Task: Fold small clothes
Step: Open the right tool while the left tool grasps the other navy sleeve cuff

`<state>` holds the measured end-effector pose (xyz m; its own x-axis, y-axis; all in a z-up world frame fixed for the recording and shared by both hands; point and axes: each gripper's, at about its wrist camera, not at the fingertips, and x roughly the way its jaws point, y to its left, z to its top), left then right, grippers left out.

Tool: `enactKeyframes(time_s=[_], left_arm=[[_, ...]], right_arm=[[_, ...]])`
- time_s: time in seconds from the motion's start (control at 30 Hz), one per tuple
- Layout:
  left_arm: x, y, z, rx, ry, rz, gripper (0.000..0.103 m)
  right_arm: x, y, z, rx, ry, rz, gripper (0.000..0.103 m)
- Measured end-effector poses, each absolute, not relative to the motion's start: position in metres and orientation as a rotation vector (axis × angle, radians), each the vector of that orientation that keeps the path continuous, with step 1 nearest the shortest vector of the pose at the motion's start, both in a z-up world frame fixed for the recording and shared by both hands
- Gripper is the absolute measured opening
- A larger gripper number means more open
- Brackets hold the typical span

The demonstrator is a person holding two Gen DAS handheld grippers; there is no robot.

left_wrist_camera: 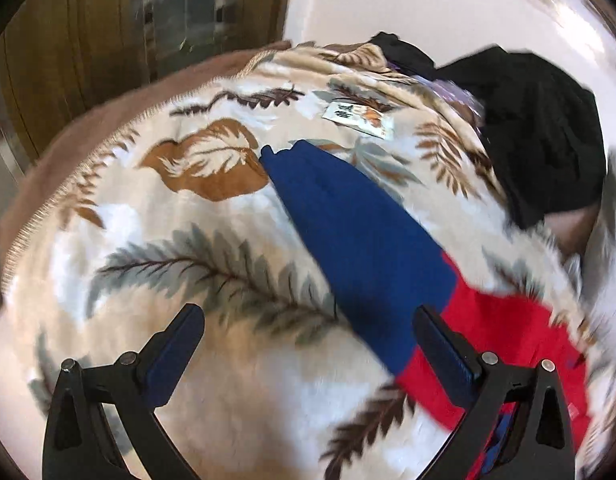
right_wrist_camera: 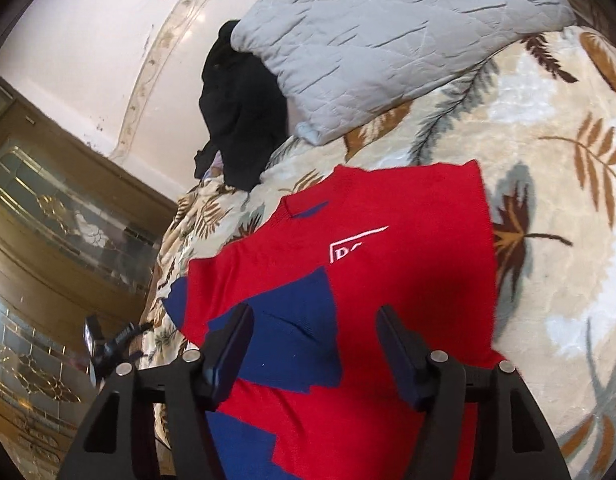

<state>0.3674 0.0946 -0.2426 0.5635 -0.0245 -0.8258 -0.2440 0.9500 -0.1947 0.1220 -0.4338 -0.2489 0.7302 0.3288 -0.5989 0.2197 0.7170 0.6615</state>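
Both tongs stand open and hold nothing: the right tongs [right_wrist_camera: 314,354] hover over the red sweater [right_wrist_camera: 388,288] where one blue sleeve [right_wrist_camera: 291,336] lies folded across its chest, while the left tongs [left_wrist_camera: 308,350] hang above the other blue sleeve [left_wrist_camera: 348,224], stretched out flat on the leaf-print blanket [left_wrist_camera: 179,248] of the bed. By my reading the sleeve-folding step is half done, so next the left tongs should pinch that sleeve's cuff and carry it over the chest. Beyond lie a black garment [right_wrist_camera: 239,112] and a grey pillow [right_wrist_camera: 388,36].
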Motion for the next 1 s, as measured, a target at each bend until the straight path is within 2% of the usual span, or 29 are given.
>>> enactKeyframes(time_s=[0.27,0.4,0.43,0.8,0.87,0.93,1.0], left_arm=[[0.406,0.110,-0.272,-0.436,1.030,0.083,0.102],[0.417,0.112,-0.281,-0.518,1.032,0.037,0.077],[0.421,0.111,-0.283,-0.533,1.038,0.026,0.075],[0.447,0.100,-0.289,-0.505,0.959,0.037,0.074],[0.450,0.100,-0.289,-0.506,0.950,0.046,0.059],[0.452,0.101,-0.290,-0.500,0.952,0.066,0.025],[0.451,0.104,-0.289,-0.522,0.932,0.050,0.011]], right_arm=[[0.123,-0.423,-0.254,0.780,0.784,0.098,0.067],[0.126,-0.423,-0.257,0.796,0.782,0.099,0.067],[0.126,-0.422,-0.257,0.797,0.783,0.100,0.067],[0.128,-0.427,-0.265,0.808,0.797,0.077,0.067],[0.127,-0.429,-0.265,0.810,0.792,0.072,0.067],[0.125,-0.431,-0.264,0.807,0.787,0.067,0.067],[0.123,-0.434,-0.264,0.802,0.776,0.057,0.067]])
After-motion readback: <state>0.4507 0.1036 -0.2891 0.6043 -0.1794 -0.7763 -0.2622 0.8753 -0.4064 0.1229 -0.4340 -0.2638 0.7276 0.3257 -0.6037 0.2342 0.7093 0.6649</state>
